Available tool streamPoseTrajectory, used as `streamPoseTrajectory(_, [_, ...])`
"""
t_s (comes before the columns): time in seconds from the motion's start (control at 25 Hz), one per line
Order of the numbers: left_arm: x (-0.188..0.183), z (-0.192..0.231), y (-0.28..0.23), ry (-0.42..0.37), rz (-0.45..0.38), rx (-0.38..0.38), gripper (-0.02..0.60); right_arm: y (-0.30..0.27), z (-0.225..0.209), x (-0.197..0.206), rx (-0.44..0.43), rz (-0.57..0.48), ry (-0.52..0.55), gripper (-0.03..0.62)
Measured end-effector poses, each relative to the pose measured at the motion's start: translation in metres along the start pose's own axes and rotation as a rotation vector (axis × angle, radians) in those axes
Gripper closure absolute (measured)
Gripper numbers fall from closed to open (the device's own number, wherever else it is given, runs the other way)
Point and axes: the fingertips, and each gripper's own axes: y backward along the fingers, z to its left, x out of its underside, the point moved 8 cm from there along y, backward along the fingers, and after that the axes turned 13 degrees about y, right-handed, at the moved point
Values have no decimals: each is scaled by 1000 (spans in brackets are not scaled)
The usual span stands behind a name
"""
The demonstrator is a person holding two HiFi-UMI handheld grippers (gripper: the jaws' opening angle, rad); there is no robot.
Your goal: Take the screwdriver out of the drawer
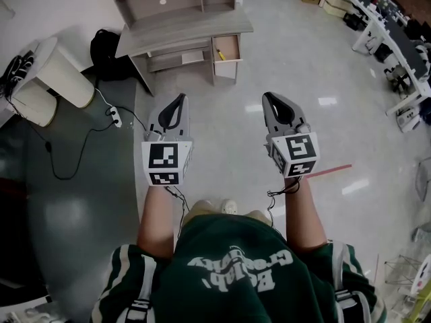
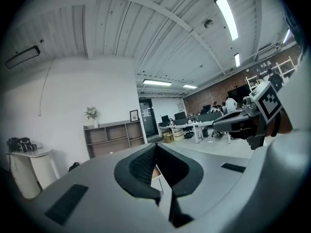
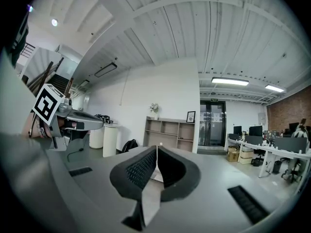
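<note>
Green shirt (image 1: 236, 274) at the bottom, left gripper (image 1: 180, 101) and right gripper (image 1: 268, 98) held level, both with jaws together on nothing. Yellow screwdriver (image 1: 220, 54) lies slanted in the open drawer (image 1: 226, 69), well ahead and midway between them, so neither hand looks nearer.

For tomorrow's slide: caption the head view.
Left claw and right claw, both shut, face the open drawer holding a screwdriver.

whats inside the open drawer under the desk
One small yellow item, likely the screwdriver, lies by the left wall of the drawer. Any part of the drawer still under the desk is covered.
</note>
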Motion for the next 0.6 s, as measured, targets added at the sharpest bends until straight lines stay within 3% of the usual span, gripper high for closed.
streamPoseTrajectory(0.6, [-3,12,-31,17,-2,-15,563,-30,-13,13,-20,13,-17,559])
